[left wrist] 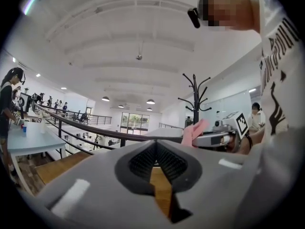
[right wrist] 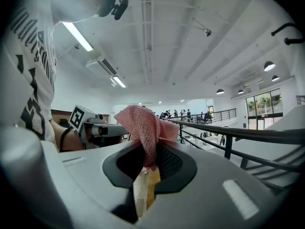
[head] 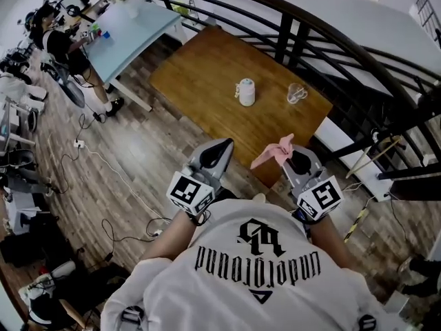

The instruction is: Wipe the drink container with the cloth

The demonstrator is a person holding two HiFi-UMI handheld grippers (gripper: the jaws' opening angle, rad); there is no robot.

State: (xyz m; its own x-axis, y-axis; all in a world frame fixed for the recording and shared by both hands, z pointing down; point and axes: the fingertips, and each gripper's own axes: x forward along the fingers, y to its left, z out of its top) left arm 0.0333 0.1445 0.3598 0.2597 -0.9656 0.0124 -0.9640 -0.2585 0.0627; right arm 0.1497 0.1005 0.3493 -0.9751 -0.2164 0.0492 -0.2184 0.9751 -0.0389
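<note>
White and squat, the lidded drink container point(head: 246, 92) stands mid-frame on the brown wooden worktop point(head: 200, 67), with a clear glass cup point(head: 296, 93) at its right. Lower in the frame, the right gripper's point(head: 295, 157) jaws clamp a crumpled pink mesh cloth point(head: 274, 150). The left gripper's point(head: 222, 145) jaws are together, empty. A black curved railing point(head: 303, 26) edges the worktop's far side.

Shirt point(head: 227, 292) print reads "underground" (seen upside down).

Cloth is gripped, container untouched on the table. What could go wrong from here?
The right hand-held gripper pinches only a narrow part of the pink cloth, so it may slip out while wiping. The left hand-held gripper is shut and empty; unsteadied, the white drink container could tip or slide toward the glass cup nearby.
</note>
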